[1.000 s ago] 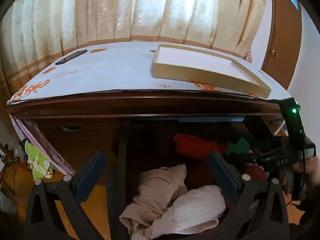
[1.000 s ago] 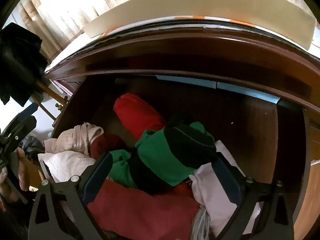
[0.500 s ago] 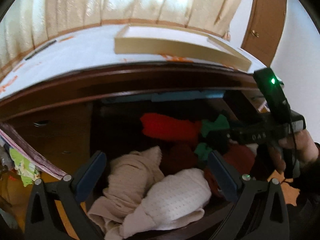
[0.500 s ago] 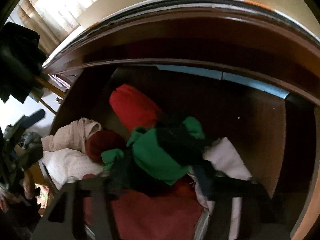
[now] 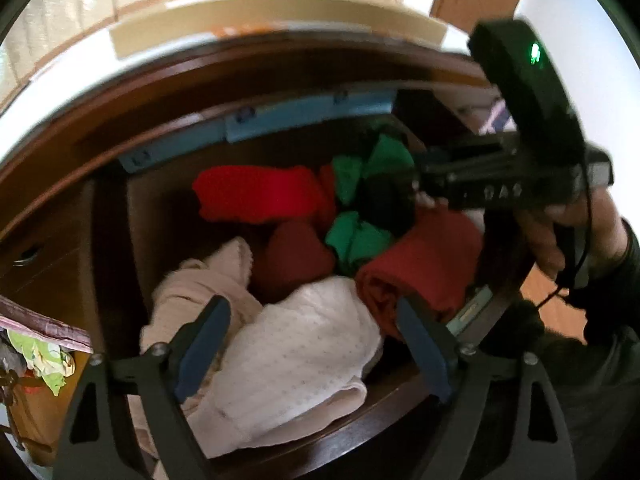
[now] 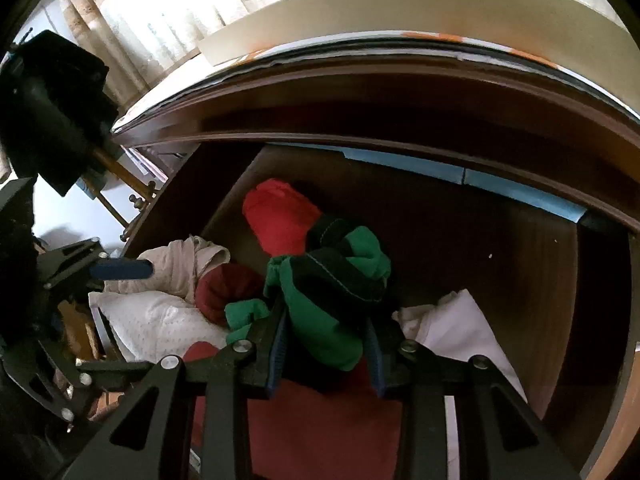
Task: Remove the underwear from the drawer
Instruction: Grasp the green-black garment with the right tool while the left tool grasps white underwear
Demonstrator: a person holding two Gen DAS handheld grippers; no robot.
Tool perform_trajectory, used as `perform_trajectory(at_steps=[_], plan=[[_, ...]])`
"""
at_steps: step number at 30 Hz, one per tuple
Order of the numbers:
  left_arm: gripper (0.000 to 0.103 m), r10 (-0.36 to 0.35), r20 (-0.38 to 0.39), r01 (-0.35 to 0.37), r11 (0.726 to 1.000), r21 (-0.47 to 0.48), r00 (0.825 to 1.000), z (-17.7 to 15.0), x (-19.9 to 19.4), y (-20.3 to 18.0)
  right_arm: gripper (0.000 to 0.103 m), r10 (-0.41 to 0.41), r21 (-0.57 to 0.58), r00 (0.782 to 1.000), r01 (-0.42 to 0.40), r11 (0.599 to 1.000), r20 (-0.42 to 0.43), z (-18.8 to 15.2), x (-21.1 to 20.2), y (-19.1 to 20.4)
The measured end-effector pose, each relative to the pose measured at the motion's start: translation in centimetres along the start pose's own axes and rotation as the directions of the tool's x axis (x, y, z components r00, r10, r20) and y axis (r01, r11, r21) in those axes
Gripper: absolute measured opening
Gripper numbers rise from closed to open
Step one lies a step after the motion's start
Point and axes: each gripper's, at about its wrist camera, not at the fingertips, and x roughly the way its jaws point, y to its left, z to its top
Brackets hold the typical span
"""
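- Lying in the open drawer (image 6: pixel 520 280), the green-and-black underwear (image 6: pixel 332 300) sits mid-pile on top of other clothes, bunched up.
- Right hand-held gripper (image 6: pixel 326 344) has it between the blue pads; jaws closing, both pads pressing the fabric's lower end, so it is grasping the underwear.
- Long axis of the bundle runs from the right gripper's fingertips away toward the drawer's back, tilted a bit left in the right wrist view; a green tail (image 6: pixel 244 316) hangs off the left side.
- In the left wrist view the same underwear (image 5: pixel 360 208) is well beyond the left hand-held gripper (image 5: pixel 312 344), up and right, at the tip of the right gripper held by a hand (image 5: pixel 560 232).
- Left hand-held gripper: jaws wide but closing, straddling the white dotted garment (image 5: pixel 296 364); pads not pressing it, nothing gripped.
- Around the underwear: bright red roll (image 6: pixel 280 220) behind-left, dark red ball (image 6: pixel 224 292) left, dark red folded cloth (image 6: pixel 328 432) underneath and nearer.
- Beige garment (image 6: pixel 188 260) and the white dotted one at the drawer's left end; a pale cloth (image 6: pixel 460 328) on the right.
- Drawer is dark wood, blue strip (image 6: pixel 500 184) along its back edge.
- Surface (image 6: pixel 180 92) above carries a cream flat box (image 6: pixel 400 8); curtains (image 6: pixel 168 8) behind.
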Motion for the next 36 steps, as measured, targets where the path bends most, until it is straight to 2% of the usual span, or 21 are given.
perform_trajectory(at_steps=[1,5,6,11,16,17,22,27,36], plan=[[0.08,0.005,-0.019,-0.005,1.0,0.0,1.0,-0.1,0.6,-0.1,0.036,0.006,0.005,1.0,-0.006,1.0,-0.001,0.0,0.0,-0.1],[0.077,0.003,-0.03,-0.003,1.0,0.004,1.0,-0.3,1.0,-0.2,0.036,0.026,0.019,1.0,-0.026,0.999,-0.003,-0.1,0.0,-0.5],[0.073,0.003,-0.029,-0.003,1.0,0.004,1.0,-0.4,1.1,-0.2,0.036,0.028,0.022,1.0,-0.028,0.999,-0.005,-0.1,0.1,-0.5],[0.059,-0.008,-0.027,0.008,1.0,0.004,1.0,-0.6,1.5,0.0,0.045,0.057,0.074,0.998,-0.055,0.996,-0.029,0.1,0.5,-1.3],[0.034,-0.011,-0.002,0.011,1.0,0.004,1.0,-0.9,1.3,0.1,0.043,0.047,0.059,0.998,-0.045,0.997,-0.037,0.1,0.7,-0.7],[0.033,-0.013,0.009,0.013,1.0,0.001,1.0,-1.0,1.1,0.2,0.039,0.042,0.049,0.999,-0.041,0.998,-0.032,0.1,0.7,-0.5],[0.026,-0.018,0.057,0.019,0.999,-0.027,0.998,-1.2,0.5,0.4,0.032,0.051,0.022,0.998,-0.052,0.998,0.022,-0.1,-0.2,-0.2],[0.024,-0.006,0.133,0.014,0.998,-0.054,0.991,-1.6,-1.0,0.4,0.031,0.039,-0.006,0.995,-0.039,0.999,0.089,-0.5,-1.4,0.1],[0.024,0.035,0.252,-0.011,0.995,-0.095,0.967,-2.3,-3.4,0.3,0.031,0.038,-0.023,0.987,-0.035,0.999,0.157,-0.8,-2.8,0.2]])
